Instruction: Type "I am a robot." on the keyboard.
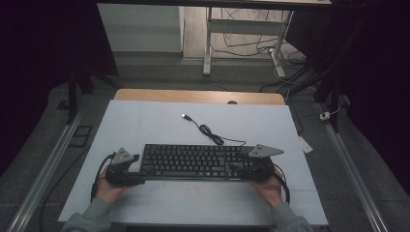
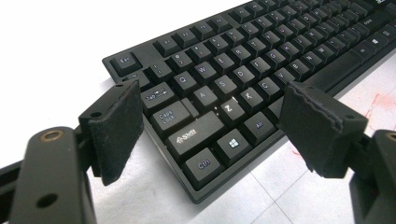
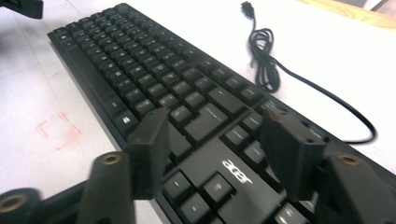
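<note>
Flanking one keyboard (image 1: 193, 162) | one cable (image 1: 212, 134) | left gripper (image 2: 210, 126) fingers apart | right gripper (image 3: 215, 140) fingers apart, gripping nothing

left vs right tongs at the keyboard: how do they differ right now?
The left tongs frame the keyboard's Ctrl/Shift corner with jaws spread wide apart; the right tongs sit over the end with the acer logo, jaws narrower. The left gripper view is sharp, the right one blurred. Neither pair's pads press on the keyboard; both stand at its ends on the white table.
</note>
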A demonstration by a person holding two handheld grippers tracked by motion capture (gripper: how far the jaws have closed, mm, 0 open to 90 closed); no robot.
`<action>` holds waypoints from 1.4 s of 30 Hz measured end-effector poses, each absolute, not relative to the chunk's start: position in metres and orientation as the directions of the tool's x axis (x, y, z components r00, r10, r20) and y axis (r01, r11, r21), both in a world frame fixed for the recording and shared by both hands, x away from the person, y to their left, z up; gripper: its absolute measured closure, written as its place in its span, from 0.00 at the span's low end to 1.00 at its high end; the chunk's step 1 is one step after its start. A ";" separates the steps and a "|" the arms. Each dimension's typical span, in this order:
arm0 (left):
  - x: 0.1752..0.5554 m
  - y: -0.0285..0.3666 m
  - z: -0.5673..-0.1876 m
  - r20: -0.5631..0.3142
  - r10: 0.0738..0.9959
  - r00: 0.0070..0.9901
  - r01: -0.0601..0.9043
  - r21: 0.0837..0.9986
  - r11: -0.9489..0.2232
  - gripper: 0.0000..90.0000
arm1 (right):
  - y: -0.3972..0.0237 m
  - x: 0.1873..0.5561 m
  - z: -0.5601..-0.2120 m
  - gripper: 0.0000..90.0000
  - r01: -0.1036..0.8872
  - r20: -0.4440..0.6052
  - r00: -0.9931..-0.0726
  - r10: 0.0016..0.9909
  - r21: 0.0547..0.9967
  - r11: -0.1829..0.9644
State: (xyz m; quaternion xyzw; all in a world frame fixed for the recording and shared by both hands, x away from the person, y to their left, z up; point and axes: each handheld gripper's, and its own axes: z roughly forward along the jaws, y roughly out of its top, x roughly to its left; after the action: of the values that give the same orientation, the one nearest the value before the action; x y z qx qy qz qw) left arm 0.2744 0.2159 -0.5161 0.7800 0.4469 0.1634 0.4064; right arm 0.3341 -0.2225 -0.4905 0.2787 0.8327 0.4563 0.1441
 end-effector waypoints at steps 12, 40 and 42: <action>0.275 0.215 -0.517 -0.108 0.829 0.549 0.566 0.778 -0.273 0.24 | -0.191 0.341 -0.485 0.94 0.308 -0.009 -0.828 0.560 0.828 0.469; 0.279 0.216 -0.521 -0.104 0.852 0.513 0.579 0.775 -0.254 0.47 | -0.104 0.369 -0.489 0.99 0.263 0.003 -0.885 0.466 0.829 0.493; 0.279 0.217 -0.521 -0.103 0.850 0.517 0.577 0.776 -0.256 0.55 | -0.103 0.370 -0.491 0.99 0.267 0.009 -0.886 0.464 0.828 0.493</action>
State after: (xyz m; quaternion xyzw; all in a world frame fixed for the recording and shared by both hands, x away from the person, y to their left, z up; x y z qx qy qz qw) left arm 0.2794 0.2168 -0.5215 0.7739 0.4608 0.1710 0.3993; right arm 0.3701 -0.1030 -0.4906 0.2131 0.8571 0.4564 0.1081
